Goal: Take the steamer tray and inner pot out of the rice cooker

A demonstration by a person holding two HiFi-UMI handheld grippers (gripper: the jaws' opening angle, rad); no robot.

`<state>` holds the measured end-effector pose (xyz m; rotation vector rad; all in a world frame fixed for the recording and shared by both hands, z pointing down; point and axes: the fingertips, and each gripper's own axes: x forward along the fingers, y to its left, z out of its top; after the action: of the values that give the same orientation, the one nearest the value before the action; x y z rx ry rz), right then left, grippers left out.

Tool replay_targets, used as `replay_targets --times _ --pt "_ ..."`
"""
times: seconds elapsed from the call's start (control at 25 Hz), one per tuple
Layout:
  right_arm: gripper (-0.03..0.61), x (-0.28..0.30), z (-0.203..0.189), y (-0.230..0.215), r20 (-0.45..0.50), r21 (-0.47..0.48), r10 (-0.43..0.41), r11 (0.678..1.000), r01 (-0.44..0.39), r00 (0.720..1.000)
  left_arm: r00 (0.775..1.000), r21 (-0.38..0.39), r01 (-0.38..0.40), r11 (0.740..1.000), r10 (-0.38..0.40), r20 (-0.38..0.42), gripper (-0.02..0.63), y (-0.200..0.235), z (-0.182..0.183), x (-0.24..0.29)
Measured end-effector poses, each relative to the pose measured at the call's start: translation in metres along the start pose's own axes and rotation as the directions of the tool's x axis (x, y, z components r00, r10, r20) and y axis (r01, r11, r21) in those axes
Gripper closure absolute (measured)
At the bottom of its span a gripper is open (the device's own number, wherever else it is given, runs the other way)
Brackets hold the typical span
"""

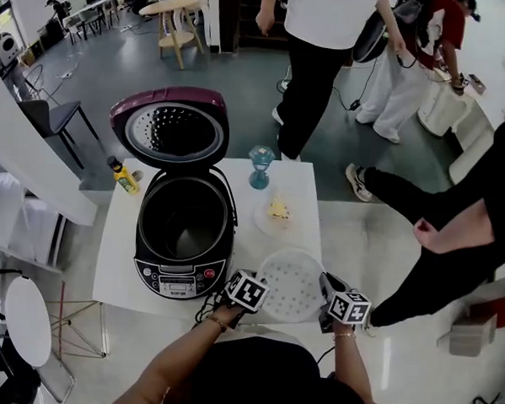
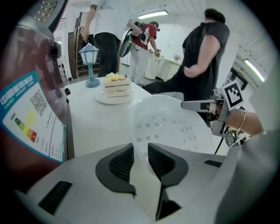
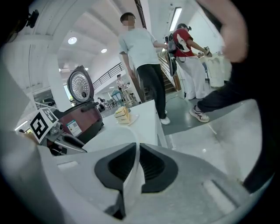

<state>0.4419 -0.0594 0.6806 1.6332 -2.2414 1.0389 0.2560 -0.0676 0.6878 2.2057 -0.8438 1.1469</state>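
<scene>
At near right corner of table (image 1: 119,257): steamer tray (image 1: 292,285), left rim clamped in left claw (image 1: 263,282), right rim clamped in right claw (image 1: 325,287). Beyond, toward left edge: rice cooker (image 1: 184,274), lid (image 1: 170,133) raised, inner pot (image 1: 184,223) seated inside.

Bare table (image 1: 119,249) left of the rice cooker (image 1: 181,282) is free; cake plate (image 1: 277,217) and lamp (image 1: 260,166) crowd its right.
</scene>
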Motion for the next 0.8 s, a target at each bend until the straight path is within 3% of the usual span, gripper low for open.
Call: replay_targets --times 0.28,0.52,0.64,0.8 --pt "0.548 0.006 -0.005 -0.008 -0.006 -0.001 -0.005 1.0 0.005 1.0 1.0 0.002 -0.011 1.0 0.011 0.007 0.512 0.002 0.004 0.006" --pt "0.548 0.006 -0.004 -0.009 0.004 -0.013 -0.006 1.0 0.006 1.0 0.997 0.026 -0.046 0.999 0.044 0.063 0.506 0.003 0.012 -0.002" --pt "0.548 0.006 0.0 -0.006 0.007 -0.031 -0.009 0.999 0.009 1.0 0.995 0.043 -0.044 0.998 0.04 0.091 0.437 -0.003 0.012 -0.014" --pt "0.545 0.006 -0.003 -0.01 0.001 -0.065 -0.024 0.998 0.024 1.0 0.993 0.083 -0.03 0.996 0.02 0.116 0.431 -0.016 0.009 -0.03"
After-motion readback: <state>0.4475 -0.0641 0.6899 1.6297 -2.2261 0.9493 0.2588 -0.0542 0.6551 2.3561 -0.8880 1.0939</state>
